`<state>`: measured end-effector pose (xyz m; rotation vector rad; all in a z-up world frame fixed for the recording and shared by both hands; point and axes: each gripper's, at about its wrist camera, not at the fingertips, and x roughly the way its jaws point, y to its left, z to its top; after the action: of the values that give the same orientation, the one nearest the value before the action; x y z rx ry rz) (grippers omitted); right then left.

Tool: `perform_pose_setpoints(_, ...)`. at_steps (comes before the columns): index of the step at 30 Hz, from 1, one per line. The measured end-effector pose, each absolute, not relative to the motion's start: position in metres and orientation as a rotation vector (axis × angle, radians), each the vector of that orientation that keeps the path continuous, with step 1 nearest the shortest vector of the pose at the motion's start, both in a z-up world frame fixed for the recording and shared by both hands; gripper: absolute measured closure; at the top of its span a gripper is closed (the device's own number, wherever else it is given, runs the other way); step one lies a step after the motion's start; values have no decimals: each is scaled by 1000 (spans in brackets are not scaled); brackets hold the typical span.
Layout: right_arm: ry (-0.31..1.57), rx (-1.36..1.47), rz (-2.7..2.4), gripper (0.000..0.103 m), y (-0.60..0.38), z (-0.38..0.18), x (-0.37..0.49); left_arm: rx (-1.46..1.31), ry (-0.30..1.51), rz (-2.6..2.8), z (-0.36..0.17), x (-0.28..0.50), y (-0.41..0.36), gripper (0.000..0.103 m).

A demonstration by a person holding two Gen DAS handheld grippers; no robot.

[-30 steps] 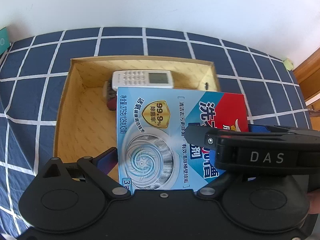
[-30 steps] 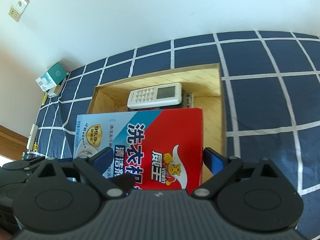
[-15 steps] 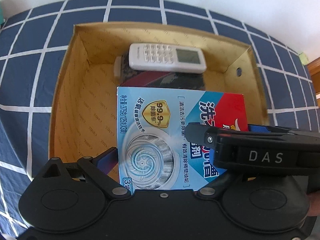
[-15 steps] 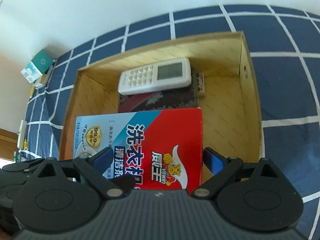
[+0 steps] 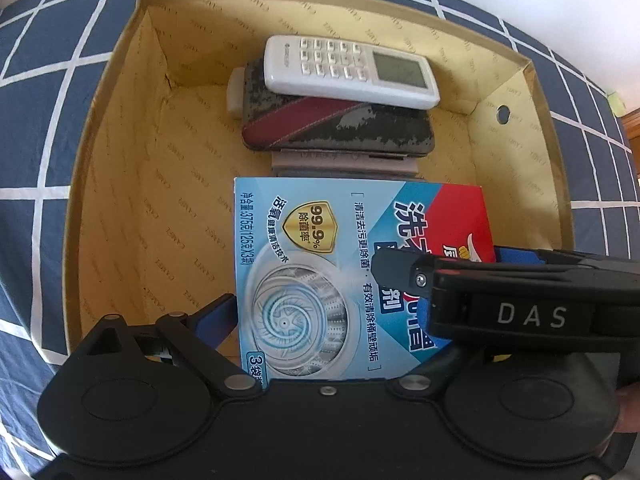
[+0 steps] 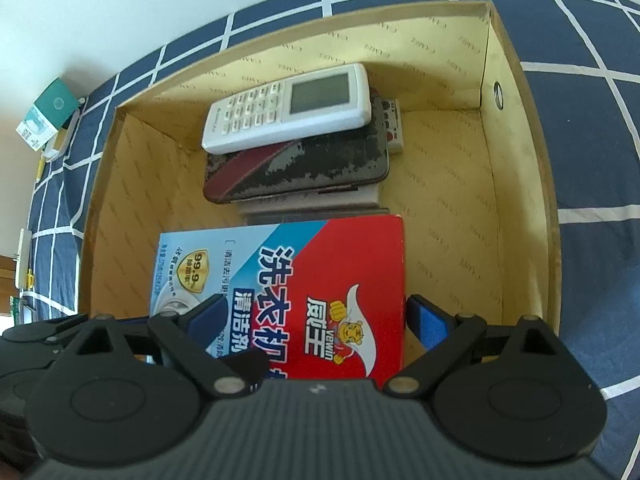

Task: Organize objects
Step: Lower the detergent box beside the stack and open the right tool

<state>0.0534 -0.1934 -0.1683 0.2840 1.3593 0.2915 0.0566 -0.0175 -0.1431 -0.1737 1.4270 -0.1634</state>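
A blue and red cleaner box (image 5: 320, 264) (image 6: 320, 280) is held flat between both grippers, inside the open tan cardboard box (image 5: 120, 184) (image 6: 516, 200). My left gripper (image 5: 360, 312) grips its blue end; my right gripper (image 6: 312, 316) grips its red end and shows in the left wrist view as a black bar (image 5: 520, 304). At the back of the cardboard box a white remote (image 5: 348, 70) (image 6: 288, 106) lies on a dark worn case (image 5: 340, 128) (image 6: 296, 172) over flat grey items.
The cardboard box sits on a navy cloth with white grid lines (image 5: 36, 120) (image 6: 592, 128). A small white remote (image 6: 392, 128) lies beside the case. A green box (image 6: 54, 106) and small items lie at the far left by the white wall.
Both grippers moved forward and down with the cleaner box, which now sits lower inside the cardboard box. The grip has not changed.
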Motion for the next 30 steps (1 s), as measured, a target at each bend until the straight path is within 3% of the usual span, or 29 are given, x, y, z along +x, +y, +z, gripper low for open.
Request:
perform_pose_setpoints(16, 1406, 273, 277, 7, -194, -181, 60, -167, 1472, -142, -154, 59, -18, 9)
perform_pose_setpoints(30, 1392, 288, 272, 8, -195, -159, 52, -152, 1439, -93, -130, 51, -12, 7)
